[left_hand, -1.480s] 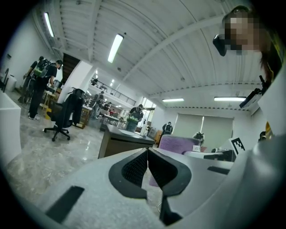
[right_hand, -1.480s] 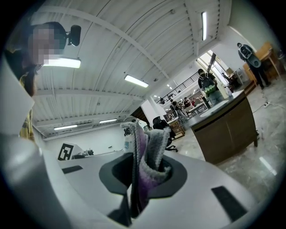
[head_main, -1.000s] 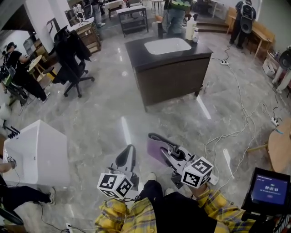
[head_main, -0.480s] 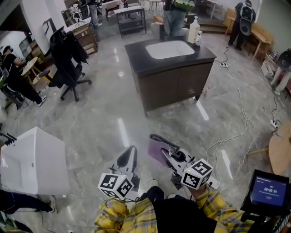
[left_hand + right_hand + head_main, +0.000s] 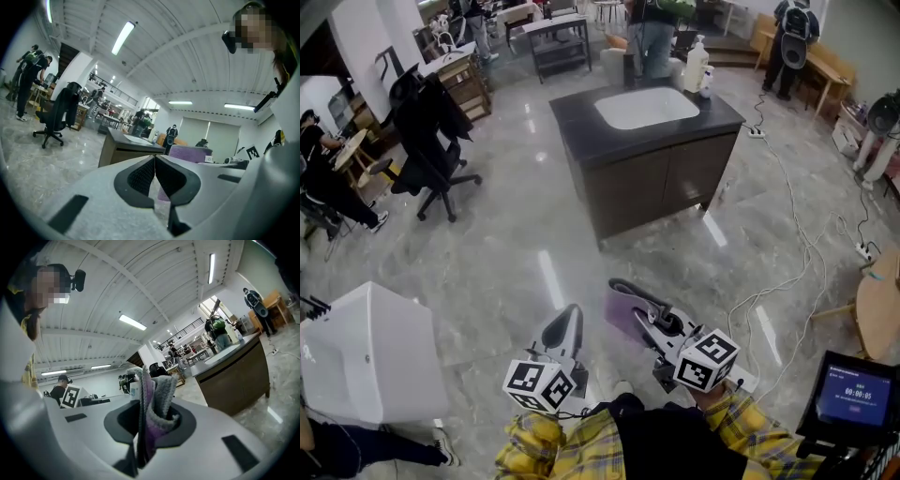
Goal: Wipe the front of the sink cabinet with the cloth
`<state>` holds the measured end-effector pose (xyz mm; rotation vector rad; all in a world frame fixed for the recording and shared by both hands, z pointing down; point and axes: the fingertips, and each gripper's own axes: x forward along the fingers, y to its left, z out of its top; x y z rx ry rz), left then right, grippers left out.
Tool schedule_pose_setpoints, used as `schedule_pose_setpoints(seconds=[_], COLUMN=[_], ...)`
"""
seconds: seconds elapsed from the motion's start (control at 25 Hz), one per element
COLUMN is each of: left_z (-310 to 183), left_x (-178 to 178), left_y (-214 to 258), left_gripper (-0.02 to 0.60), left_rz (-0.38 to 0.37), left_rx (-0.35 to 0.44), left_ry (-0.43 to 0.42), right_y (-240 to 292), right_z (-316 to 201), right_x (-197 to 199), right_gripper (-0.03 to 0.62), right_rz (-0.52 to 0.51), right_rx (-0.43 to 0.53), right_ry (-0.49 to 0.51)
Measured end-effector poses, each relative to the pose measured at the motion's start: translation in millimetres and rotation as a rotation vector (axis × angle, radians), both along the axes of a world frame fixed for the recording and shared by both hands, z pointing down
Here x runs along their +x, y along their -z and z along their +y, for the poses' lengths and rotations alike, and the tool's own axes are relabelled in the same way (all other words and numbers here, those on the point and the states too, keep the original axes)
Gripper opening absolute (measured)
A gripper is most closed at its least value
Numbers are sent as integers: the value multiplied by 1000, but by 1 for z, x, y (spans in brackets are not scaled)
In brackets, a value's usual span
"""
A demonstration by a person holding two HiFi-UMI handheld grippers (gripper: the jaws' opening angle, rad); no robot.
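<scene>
Two grippers hang well short of the cabinet [image 5: 656,183]. The right gripper [image 5: 626,291], clamped on the purple cloth [image 5: 617,317], points ahead toward the dark front and is slightly the nearer. The left gripper [image 5: 565,323], just beside it, is closed on nothing.

place: open workshop hall | cues: office chair [image 5: 427,131]; freestanding sink cabinet [image 5: 652,169]; floor cables [image 5: 797,253]
</scene>
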<state>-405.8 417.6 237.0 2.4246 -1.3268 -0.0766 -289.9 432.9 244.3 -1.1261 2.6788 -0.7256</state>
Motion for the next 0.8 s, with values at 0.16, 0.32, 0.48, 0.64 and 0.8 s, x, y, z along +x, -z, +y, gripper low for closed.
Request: schedule_pose_setpoints(seconds=[0.16, 0.32, 0.48, 0.64, 0.8], left_z=[-14, -26, -39, -48, -60], left_x=[-7, -16, -20, -12, -3], left_y=[-4, -7, -16, -19, -17], left_gripper=[8, 8, 8, 8, 8], left_rz=[5, 8, 19, 13, 3], left_rx=[-5, -11, -27, -35, -23], left_ry=[-12, -31, -34, -48, -45], right_y=[-2, -3, -7, -7, -7], right_z=[-14, -26, -37, -46, -63], right_x=[-7, -14, -17, -13, -8], right_gripper=[43, 43, 43, 44, 43], right_rz=[-1, 9, 13, 11, -6], right_rx=[-8, -5, -7, -4, 4], right_ry=[-15, -31, -40, -42, -37])
